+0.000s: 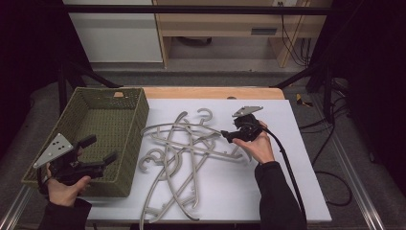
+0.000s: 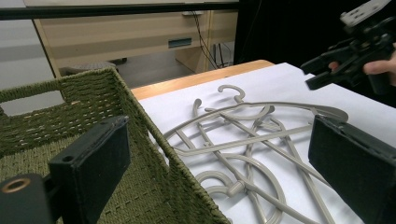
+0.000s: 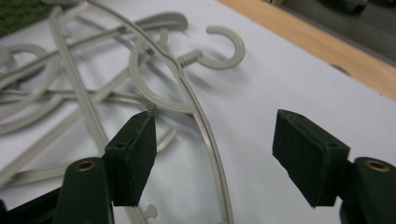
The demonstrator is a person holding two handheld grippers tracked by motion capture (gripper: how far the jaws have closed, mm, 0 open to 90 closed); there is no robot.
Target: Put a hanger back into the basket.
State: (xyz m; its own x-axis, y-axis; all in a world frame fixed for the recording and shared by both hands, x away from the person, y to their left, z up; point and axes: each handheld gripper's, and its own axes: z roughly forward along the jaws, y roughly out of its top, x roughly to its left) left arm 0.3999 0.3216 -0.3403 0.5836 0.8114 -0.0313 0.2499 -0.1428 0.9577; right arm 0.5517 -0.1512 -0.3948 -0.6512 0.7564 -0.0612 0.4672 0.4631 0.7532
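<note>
Several grey plastic hangers (image 1: pixel 186 148) lie tangled on the white tabletop (image 1: pixel 292 143), right of a green woven basket (image 1: pixel 127 100). My left gripper (image 1: pixel 99 149) hovers open over the basket's near right corner. In the left gripper view its pads (image 2: pixel 93 161) frame the basket's wall (image 2: pixel 140 126) and the hangers (image 2: pixel 243 140), with nothing between them. My right gripper (image 1: pixel 226 136) is open at the pile's right edge. In the right gripper view (image 3: pixel 217 128) a thin hanger arm (image 3: pixel 212 149) runs between the jaws, ungripped, and its hook (image 3: pixel 226 51) lies beyond.
The basket's inside (image 1: pixel 98 120) holds nothing. A wooden strip (image 1: pixel 210 92) borders the far edge of the table. Cables (image 1: pixel 330 139) hang off the right side. Bare white surface (image 1: pixel 230 191) lies in front of the hangers.
</note>
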